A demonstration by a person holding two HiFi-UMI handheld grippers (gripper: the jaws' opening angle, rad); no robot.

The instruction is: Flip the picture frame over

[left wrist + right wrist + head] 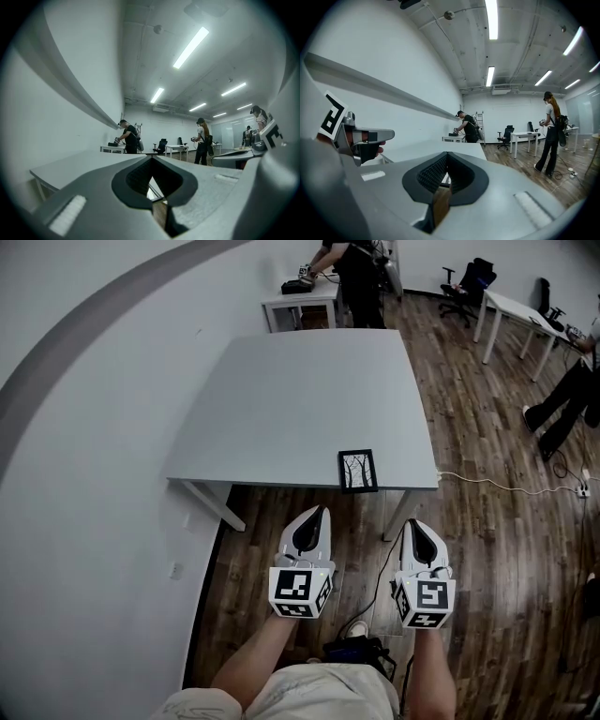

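A small black picture frame [357,471] lies flat on the grey table [281,409], close to its front edge, with a tree drawing facing up. Both grippers hover over the wooden floor in front of the table and point level toward it. My left gripper [320,511] is just short of the table edge, a little left of the frame, with its jaws together and nothing in them. My right gripper [412,523] is to the frame's right and slightly further back, also shut and empty. In the gripper views the jaw tips [151,157] [447,153] meet, with the tabletop beyond.
The wall runs along the table's left side. A white cable [487,486] trails across the floor to the right. A dark bag [361,650] sits by my feet. People stand at a small table [302,298] behind and at desks [511,310] on the far right.
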